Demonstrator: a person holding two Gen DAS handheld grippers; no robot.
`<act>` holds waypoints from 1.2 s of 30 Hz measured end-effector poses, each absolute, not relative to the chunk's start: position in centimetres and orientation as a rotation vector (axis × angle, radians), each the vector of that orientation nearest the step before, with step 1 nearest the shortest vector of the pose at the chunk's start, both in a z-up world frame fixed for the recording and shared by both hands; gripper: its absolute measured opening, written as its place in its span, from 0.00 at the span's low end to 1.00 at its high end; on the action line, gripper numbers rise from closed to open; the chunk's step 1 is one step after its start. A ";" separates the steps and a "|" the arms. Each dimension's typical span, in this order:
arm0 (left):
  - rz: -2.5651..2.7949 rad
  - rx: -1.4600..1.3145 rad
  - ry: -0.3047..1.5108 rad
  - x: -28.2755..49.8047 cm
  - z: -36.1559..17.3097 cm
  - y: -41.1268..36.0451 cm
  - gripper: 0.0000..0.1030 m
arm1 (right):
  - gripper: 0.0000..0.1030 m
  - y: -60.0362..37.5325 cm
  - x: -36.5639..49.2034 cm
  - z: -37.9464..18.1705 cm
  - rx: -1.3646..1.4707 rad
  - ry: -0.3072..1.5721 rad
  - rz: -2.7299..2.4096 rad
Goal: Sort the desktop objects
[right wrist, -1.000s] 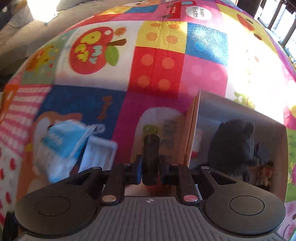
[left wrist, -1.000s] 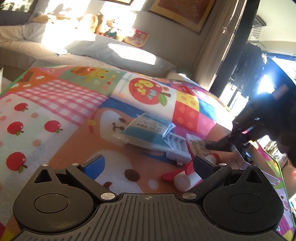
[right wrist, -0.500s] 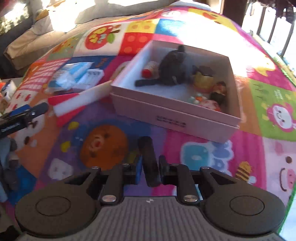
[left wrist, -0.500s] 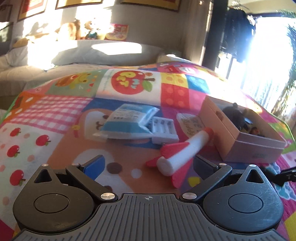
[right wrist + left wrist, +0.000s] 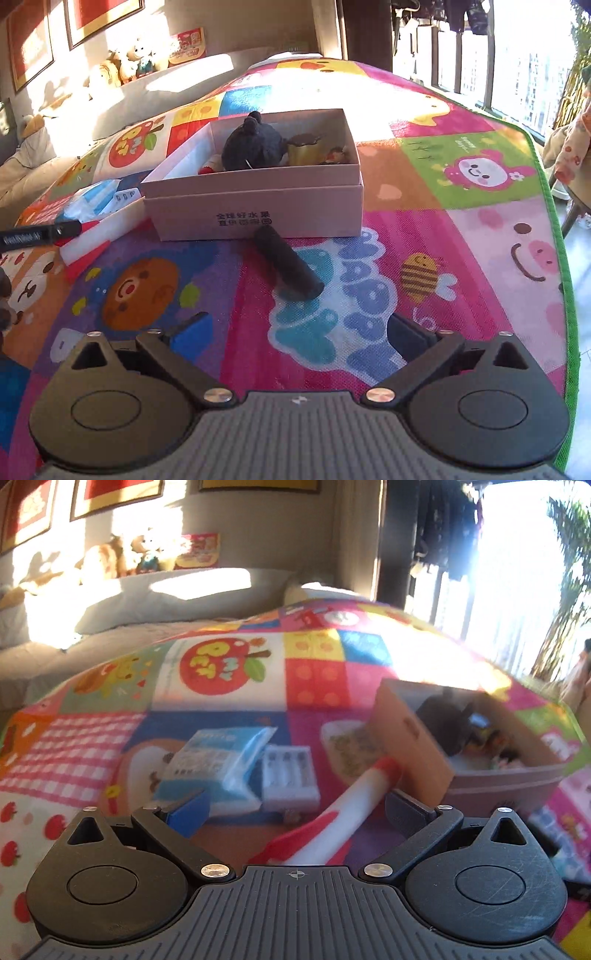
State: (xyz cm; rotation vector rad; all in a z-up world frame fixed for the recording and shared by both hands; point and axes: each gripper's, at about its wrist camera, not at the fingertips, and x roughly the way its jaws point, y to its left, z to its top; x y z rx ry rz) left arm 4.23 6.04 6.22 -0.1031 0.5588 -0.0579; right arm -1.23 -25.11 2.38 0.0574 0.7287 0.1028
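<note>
Our right hand-held gripper has just been opening, and the black tube lies outside the box. Our left hand-held gripper is open. The rocket, blue packet and battery case wait on the mat.

Colourful cartoon play mat covers the floor. On it: pink cardboard box; black cylinder lying just in front of the box; red-and-white toy rocket with its nose against the box's left end; white battery case and blue-and-white plastic packet side by side, left of the rocket.
</note>
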 end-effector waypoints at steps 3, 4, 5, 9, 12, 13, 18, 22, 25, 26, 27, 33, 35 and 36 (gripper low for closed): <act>-0.060 -0.103 0.593 7.1 7.4 5.2 1.00 | 0.98 -24.7 -1.6 1.7 0.033 0.679 0.070; -0.050 -0.070 0.613 8.3 7.2 4.7 0.97 | 0.98 -24.4 -1.7 1.5 0.023 0.667 0.059; -0.036 -0.025 0.634 9.5 6.8 4.1 0.93 | 0.98 -24.1 -1.6 1.4 0.010 0.663 0.055; -0.002 0.032 0.775 14.3 4.2 3.3 0.81 | 1.00 -24.3 -2.3 1.6 0.014 0.619 0.060; -0.005 0.048 0.814 15.8 2.9 3.4 0.80 | 1.00 -25.1 -1.9 1.5 0.068 0.637 0.037; -0.011 0.061 0.820 16.0 2.6 3.2 0.77 | 1.00 -25.3 -1.7 1.4 0.083 0.647 0.030; -0.016 0.115 0.832 15.9 1.8 2.6 0.57 | 1.00 -25.9 -1.4 1.1 0.126 0.668 0.033; -0.025 0.126 0.817 15.3 2.2 2.7 0.52 | 1.00 -26.1 -1.2 0.9 0.140 0.685 0.032; -0.033 0.166 0.741 13.8 3.8 2.5 0.51 | 1.00 -26.4 -1.1 0.8 0.161 0.690 0.028; -0.031 0.176 0.703 13.0 4.8 2.4 0.51 | 1.00 -26.4 -1.1 0.8 0.162 0.689 0.028; -0.038 0.180 0.665 12.1 5.9 2.2 0.51 | 1.00 -26.3 -1.1 0.8 0.161 0.689 0.027; -0.301 0.121 0.570 5.1 10.5 -0.4 0.51 | 1.00 -26.2 -1.0 0.8 0.150 0.695 0.020; -0.371 0.109 0.606 3.1 9.5 -1.7 0.51 | 1.00 -26.2 -1.0 0.8 0.150 0.695 0.020; -0.392 0.104 0.635 2.4 8.6 -2.2 0.51 | 1.00 -26.2 -1.0 0.8 0.149 0.696 0.020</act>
